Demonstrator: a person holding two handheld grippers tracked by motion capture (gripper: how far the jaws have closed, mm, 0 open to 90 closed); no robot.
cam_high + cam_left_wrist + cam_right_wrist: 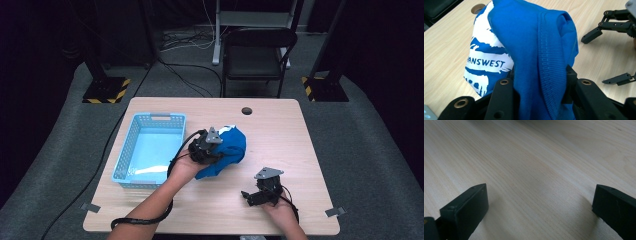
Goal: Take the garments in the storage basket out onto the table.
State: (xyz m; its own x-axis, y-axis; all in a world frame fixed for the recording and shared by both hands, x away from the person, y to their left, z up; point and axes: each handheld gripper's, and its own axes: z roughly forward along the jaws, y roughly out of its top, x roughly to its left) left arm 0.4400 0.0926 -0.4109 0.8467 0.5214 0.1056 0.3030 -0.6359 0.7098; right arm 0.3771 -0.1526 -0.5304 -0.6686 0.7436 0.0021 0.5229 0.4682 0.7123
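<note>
A bunched blue T-shirt (231, 150) with a white printed panel lies at the middle of the wooden table. My left gripper (206, 148) is shut on its blue fabric; in the left gripper view the cloth (541, 50) rises as a thick fold from between the two black jaws, the white print (487, 62) hanging to the left. My right gripper (248, 196) rests near the table's front edge, to the right of the shirt, and stands open. In the right gripper view its fingers (467, 207) are wide apart over bare wood, with nothing between them.
A light blue plastic basket (131, 145) sits at the table's left side, next to the shirt. A round cable hole (246, 111) is near the far edge. A black chair (257, 55) stands beyond the table. Cables trail from both grippers.
</note>
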